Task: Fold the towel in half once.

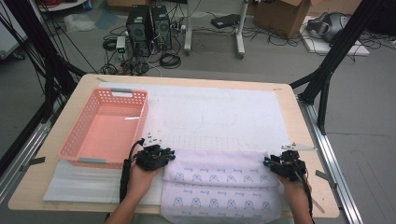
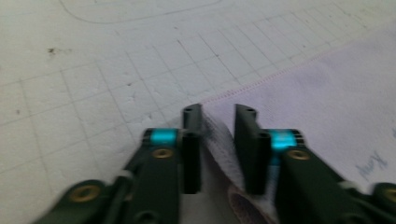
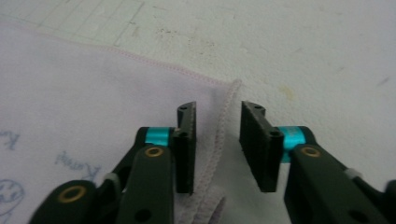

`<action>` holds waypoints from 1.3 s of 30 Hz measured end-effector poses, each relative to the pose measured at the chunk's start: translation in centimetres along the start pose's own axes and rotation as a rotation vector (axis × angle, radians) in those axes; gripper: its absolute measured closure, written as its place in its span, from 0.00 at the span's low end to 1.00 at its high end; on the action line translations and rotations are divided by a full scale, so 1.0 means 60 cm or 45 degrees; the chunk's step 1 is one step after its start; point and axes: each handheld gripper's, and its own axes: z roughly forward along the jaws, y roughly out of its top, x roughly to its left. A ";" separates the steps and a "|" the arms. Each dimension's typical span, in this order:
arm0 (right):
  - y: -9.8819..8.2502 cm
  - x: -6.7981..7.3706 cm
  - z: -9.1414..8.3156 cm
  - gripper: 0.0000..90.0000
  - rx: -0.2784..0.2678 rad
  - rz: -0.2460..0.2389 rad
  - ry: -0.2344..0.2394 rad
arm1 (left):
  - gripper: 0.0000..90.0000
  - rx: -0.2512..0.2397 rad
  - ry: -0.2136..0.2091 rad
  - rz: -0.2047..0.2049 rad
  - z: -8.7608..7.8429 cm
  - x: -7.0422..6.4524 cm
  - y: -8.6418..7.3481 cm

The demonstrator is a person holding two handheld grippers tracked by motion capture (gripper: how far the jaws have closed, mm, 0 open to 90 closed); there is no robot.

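A: High view first — where is the towel [image 1: 223, 186] placed?

B: It is laid folded along the near edge of the white mat [image 1: 219, 112], right of the pink basket [image 1: 106, 126]. The left gripper [image 1: 164, 154] is set at its far left corner, the right gripper [image 1: 270, 162] at its far right corner.

A: Jaw state?

B: In the left gripper view, the jaws are seen slightly apart with the corner's folded edge bunched between them; the cloth [image 2: 327, 107] is brushed by the left jaw, but no firm clamp can be confirmed. In the right gripper view, a gap is left too, and the hemmed corner [image 3: 223, 121] is straddled, not pinched.

A: Handling?

B: Judged soft, light and limp; sagging and unfolding are to be expected once lifted. Not fragile, not slippery. The best hold is judged to be at the two far corners, on the stitched hem, with all layers caught together.

A: Anything hidden?

B: The near edge of the towel is cut off at the bottom of the high view. The layer count cannot be told. The printed marks are too blurred to be read. The jaw tips are masked by the gripper bodies from above.
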 end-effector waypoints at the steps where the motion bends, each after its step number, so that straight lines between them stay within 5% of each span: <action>1: 0.000 -0.001 -0.001 0.97 -0.002 -0.011 0.012 | 0.94 -0.001 0.004 0.010 0.000 -0.002 0.000; 4: -0.003 0.001 -0.006 0.97 -0.009 -0.050 0.030 | 0.95 -0.040 -0.018 0.010 -0.010 -0.003 0.000; 10: -0.012 0.006 -0.048 0.97 -0.142 -0.027 0.048 | 0.95 -0.169 -0.085 -0.046 -0.052 -0.003 0.004; 17: -0.035 0.019 -0.103 0.97 -0.235 -0.025 0.077 | 0.95 -0.238 -0.109 -0.008 -0.093 -0.030 -0.004; 30: -0.094 0.040 -0.163 0.97 -0.250 -0.020 0.131 | 0.95 -0.256 -0.148 0.006 -0.148 -0.070 -0.060; 39: -0.131 0.049 -0.170 0.97 -0.153 0.001 0.166 | 0.94 -0.162 -0.164 -0.006 -0.152 -0.080 -0.106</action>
